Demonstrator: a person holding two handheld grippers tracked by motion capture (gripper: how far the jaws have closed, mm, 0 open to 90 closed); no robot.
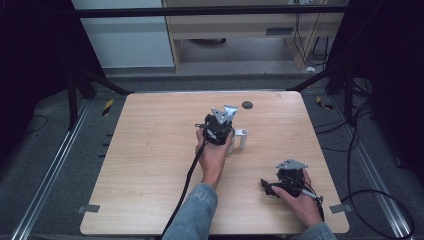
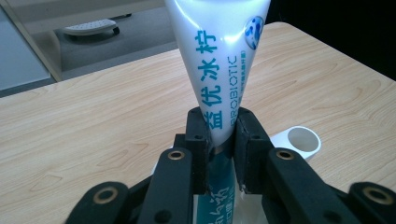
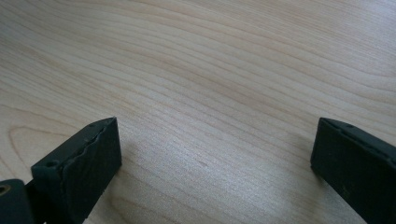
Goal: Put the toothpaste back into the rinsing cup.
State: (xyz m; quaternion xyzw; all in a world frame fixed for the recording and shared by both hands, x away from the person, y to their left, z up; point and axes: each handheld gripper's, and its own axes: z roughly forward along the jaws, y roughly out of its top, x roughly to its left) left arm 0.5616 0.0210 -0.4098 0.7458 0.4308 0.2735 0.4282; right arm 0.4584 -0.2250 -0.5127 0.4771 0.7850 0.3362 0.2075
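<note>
A white toothpaste tube [image 2: 219, 60] with blue lettering is pinched between the black jaws of my left gripper [image 2: 219, 123], and its wide end reaches away from the camera. In the high view the left gripper [image 1: 220, 131] is held over the middle of the wooden table [image 1: 150, 150]. A white cylindrical cup [image 2: 301, 142] stands just right of it, also seen as the cup [image 1: 243, 137] from above. My right gripper [image 1: 265, 187] rests low at the table's near right, pointing left. Its jaws stand wide apart over bare wood, right gripper [image 3: 215, 154] holding nothing.
A small dark round disc [image 1: 247, 104] sits in the tabletop near the far edge. Cables [image 1: 187, 180] trail from both grippers toward the near edge. Dark frame legs and floor rails flank the table.
</note>
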